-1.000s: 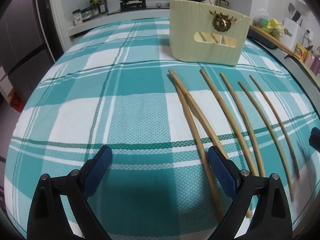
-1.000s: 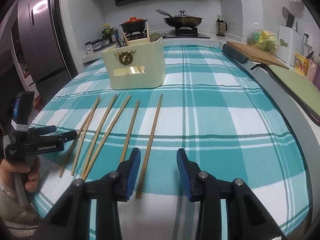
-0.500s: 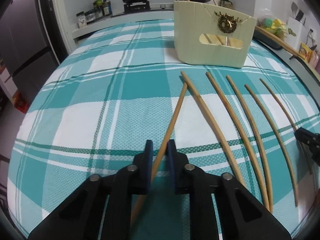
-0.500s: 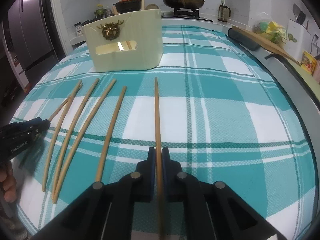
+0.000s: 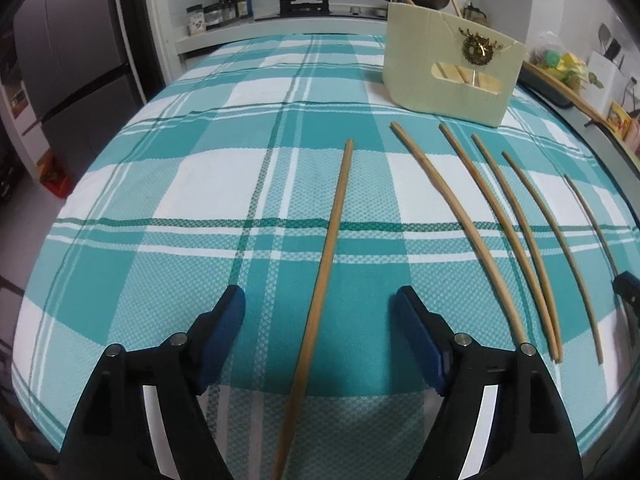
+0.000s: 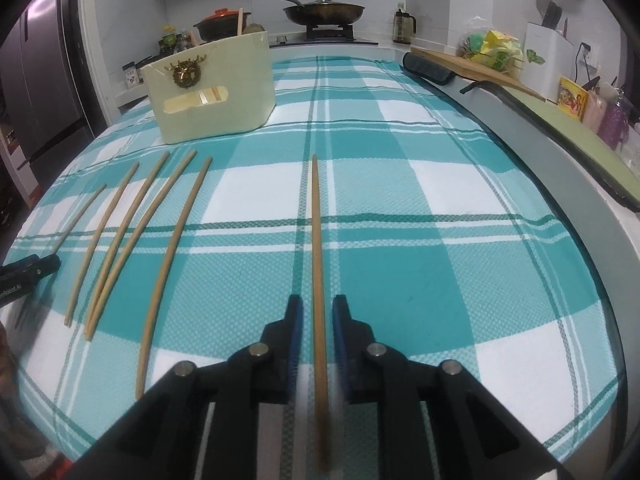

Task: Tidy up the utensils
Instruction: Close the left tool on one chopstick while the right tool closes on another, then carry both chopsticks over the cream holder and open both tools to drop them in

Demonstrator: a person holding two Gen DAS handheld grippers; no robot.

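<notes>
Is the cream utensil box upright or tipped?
Upright: the cream utensil box stands flat on the teal plaid tablecloth, wooden sticks poking from its open top.

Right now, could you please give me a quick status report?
Both grippers just opening, a wooden chopstick lying loose between each. Cream utensil holder ahead. Path unobstructed.

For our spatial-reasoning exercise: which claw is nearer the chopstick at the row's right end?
Right. The right claw straddles that chopstick, the left claw the leftmost chopstick, across the row; both have just been opening, pads clear.
</notes>
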